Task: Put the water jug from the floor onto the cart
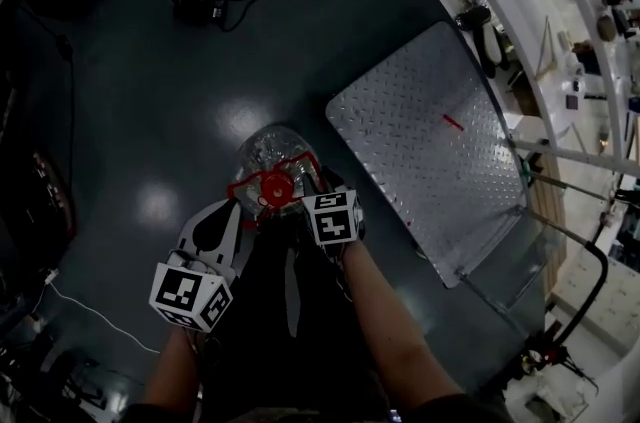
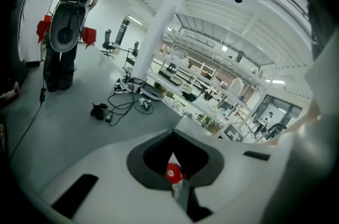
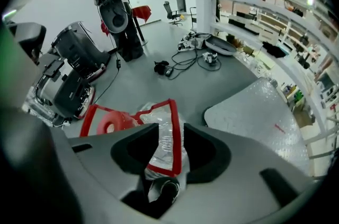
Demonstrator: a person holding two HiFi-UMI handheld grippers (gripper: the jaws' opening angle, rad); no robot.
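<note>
Grasp step. The jug [image 1: 268,156] stands on the floor [image 1: 150,111] just left of the cart [image 1: 420,141], not lifted yet. My right gripper [image 3: 170,126] has its jaws spread around the red handle [image 3: 176,137], not pinching it. My left gripper [image 2: 172,132] is clenched on nothing, near the cap [image 2: 173,171]. Next, I reckon: clamp the handle squarely, then hoist across to the cart.

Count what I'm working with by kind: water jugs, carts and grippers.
Water jug: 1
Cart: 1
Grippers: 2 (left gripper, right gripper)
Total: 4
</note>
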